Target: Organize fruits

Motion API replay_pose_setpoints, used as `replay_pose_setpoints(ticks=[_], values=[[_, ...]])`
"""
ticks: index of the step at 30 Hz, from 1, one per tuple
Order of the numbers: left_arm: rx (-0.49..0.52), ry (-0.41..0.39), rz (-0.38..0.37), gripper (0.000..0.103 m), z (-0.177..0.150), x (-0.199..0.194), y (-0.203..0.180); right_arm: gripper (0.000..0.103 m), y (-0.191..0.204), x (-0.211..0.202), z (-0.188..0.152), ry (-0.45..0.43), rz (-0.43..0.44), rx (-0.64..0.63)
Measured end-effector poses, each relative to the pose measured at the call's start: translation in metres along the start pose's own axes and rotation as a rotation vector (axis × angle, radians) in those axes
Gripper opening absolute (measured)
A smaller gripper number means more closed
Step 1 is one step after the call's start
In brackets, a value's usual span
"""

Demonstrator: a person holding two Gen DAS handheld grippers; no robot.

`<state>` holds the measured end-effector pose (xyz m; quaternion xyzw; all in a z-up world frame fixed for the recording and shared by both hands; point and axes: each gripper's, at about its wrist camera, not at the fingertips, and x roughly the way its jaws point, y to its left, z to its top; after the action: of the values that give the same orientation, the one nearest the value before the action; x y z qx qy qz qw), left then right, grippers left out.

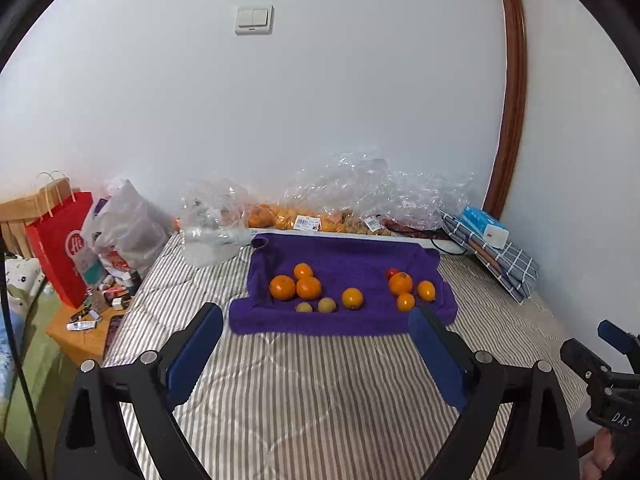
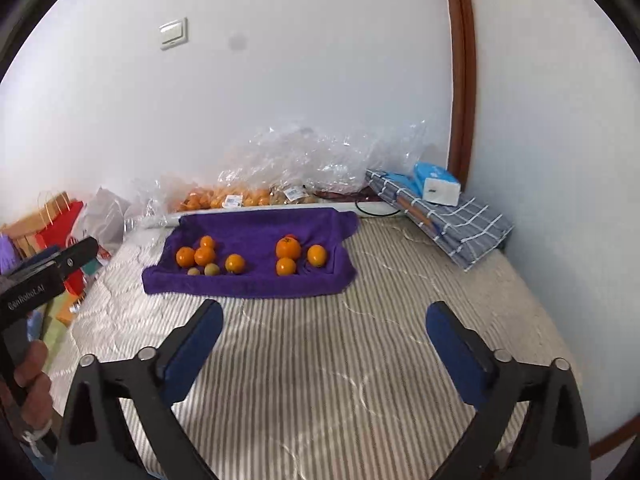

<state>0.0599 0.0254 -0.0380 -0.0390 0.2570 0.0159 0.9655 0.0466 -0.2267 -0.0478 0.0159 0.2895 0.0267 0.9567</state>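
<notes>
A purple towel (image 1: 340,322) (image 2: 248,286) lies on the striped bed with fruit on it. On its left are three oranges (image 1: 308,287) (image 2: 204,255), two small greenish fruits (image 1: 326,305) (image 2: 211,269) and one more orange (image 1: 352,298) (image 2: 234,263). On its right are several oranges (image 1: 400,283) (image 2: 288,248) and a small red fruit (image 1: 392,271). My left gripper (image 1: 316,320) is open and empty, hovering in front of the towel. My right gripper (image 2: 326,320) is open and empty, further back over the bed.
Clear plastic bags of oranges (image 1: 288,216) (image 2: 224,198) lie along the wall behind the towel. A folded checked cloth with a blue tissue pack (image 1: 486,226) (image 2: 436,186) sits at the back right. A red paper bag (image 1: 64,248) and a cluttered wooden nightstand (image 1: 80,332) stand left of the bed.
</notes>
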Motion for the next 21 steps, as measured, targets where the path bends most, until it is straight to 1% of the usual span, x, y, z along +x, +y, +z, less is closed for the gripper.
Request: replay_pose_setpoints(ticks=[3, 7, 11, 15, 21], values=[[0.008, 0.003, 0.003, 0.095, -0.004, -0.010, -0.001, 0.101, 0.002, -0.007, -0.005, 0.014, -0.014, 0.003], [0.002, 0.000, 0.010, 0.095, -0.009, -0.017, -0.001, 0.101, -0.002, -0.010, -0.010, 0.028, 0.003, 0.045], [-0.001, 0.006, 0.005, 0.095, -0.010, -0.018, 0.000, 0.101, -0.003, -0.014, -0.014, 0.026, -0.017, 0.041], [-0.002, 0.000, 0.019, 0.095, -0.012, -0.020, -0.001, 0.101, -0.002, -0.016, -0.015, 0.025, -0.032, 0.036], [-0.005, -0.001, 0.019, 0.095, -0.014, -0.021, 0.000, 0.101, -0.002, -0.017, -0.015, 0.024, -0.055, 0.032]])
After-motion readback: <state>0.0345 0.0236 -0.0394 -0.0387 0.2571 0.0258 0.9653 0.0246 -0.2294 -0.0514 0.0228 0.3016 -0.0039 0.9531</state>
